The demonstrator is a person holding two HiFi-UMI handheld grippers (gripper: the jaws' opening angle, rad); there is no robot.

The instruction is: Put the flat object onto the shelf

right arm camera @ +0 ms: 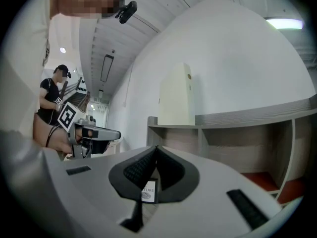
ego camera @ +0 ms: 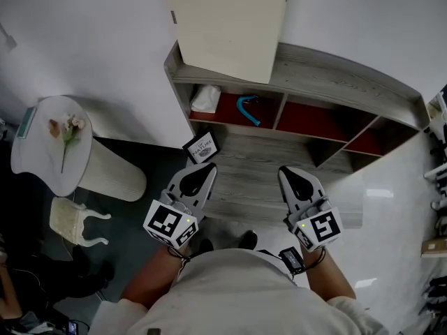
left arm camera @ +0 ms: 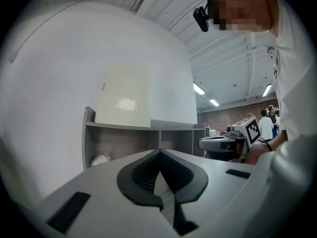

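A large cream flat board [ego camera: 230,26] stands upright on top of the grey wooden shelf [ego camera: 349,82], leaning on the white wall; it also shows in the left gripper view [left arm camera: 124,95] and the right gripper view [right arm camera: 176,95]. A small framed card [ego camera: 201,147] stands on the wooden platform before the shelf, just ahead of my left gripper [ego camera: 201,173]. The card shows behind the right jaws [right arm camera: 148,192]. My right gripper [ego camera: 292,176] hovers over the platform further right. Both grippers are shut with nothing between the jaws, as the left [left arm camera: 159,151] and right [right arm camera: 157,148] gripper views show.
The shelf's red-floored compartments hold a white crumpled thing [ego camera: 206,100] and a blue curved thing [ego camera: 248,109]. A round white table [ego camera: 28,159] with a flower and a small white chair [ego camera: 73,222] stand to the left. People stand far off in both gripper views.
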